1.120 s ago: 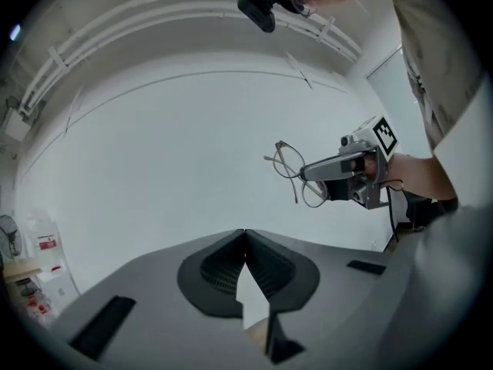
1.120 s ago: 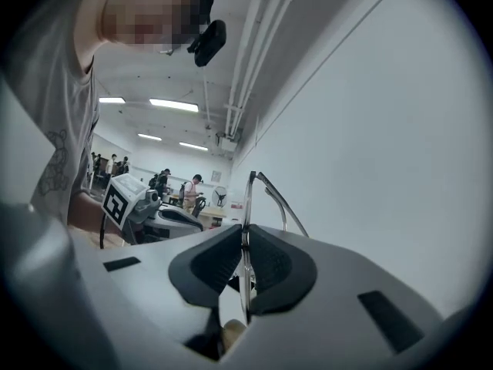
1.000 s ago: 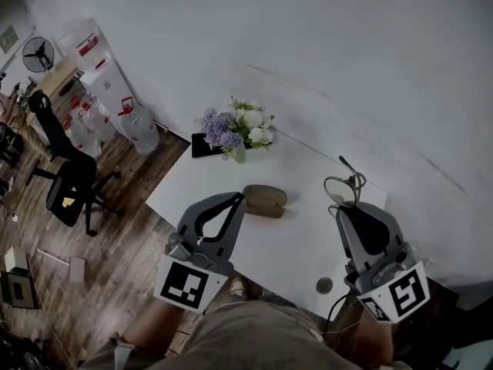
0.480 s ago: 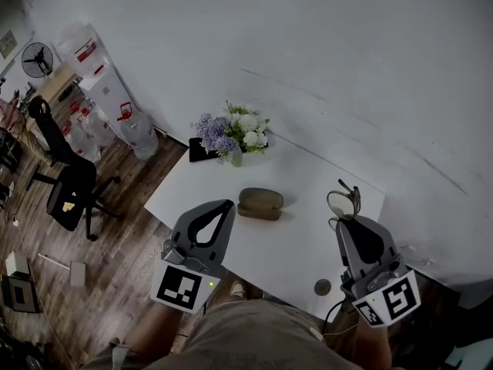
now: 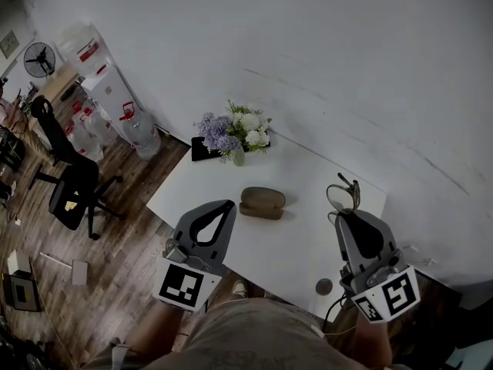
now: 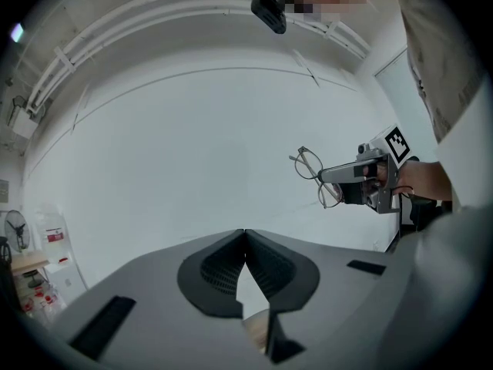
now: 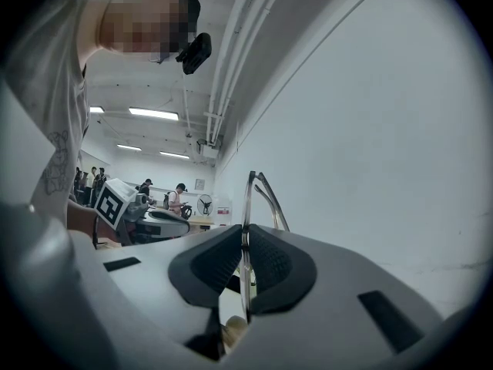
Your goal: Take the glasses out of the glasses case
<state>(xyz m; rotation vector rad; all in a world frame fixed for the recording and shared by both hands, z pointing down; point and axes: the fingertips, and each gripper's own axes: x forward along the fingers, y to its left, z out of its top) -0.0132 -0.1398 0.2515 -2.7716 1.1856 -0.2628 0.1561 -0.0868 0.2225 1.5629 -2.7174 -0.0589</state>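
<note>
The brown glasses case [image 5: 262,202] lies with its lid down on the white table [image 5: 293,245]. My left gripper [image 5: 229,205] hovers just left of the case with its jaws shut and nothing between them; in the left gripper view its fingertips [image 6: 245,234] meet. My right gripper [image 5: 343,216] is held level above the table's right side and is shut on the thin-framed glasses [image 5: 344,194]. In the right gripper view the glasses [image 7: 252,195] stand upright, with the frame pinched between the pads [image 7: 262,257]. The left gripper view shows the glasses [image 6: 312,174] in the air at the right.
A vase of white and purple flowers [image 5: 235,133] and a flat black object [image 5: 202,149] sit at the table's far edge by the wall. A small round object [image 5: 323,286] lies near the front edge. An office chair [image 5: 71,183] and water jugs [image 5: 137,129] stand on the floor to the left.
Both grippers have drawn back slightly toward me. The left tip, close against the case's end a second ago, now stands a little off it. The glasses remain gripped.
</note>
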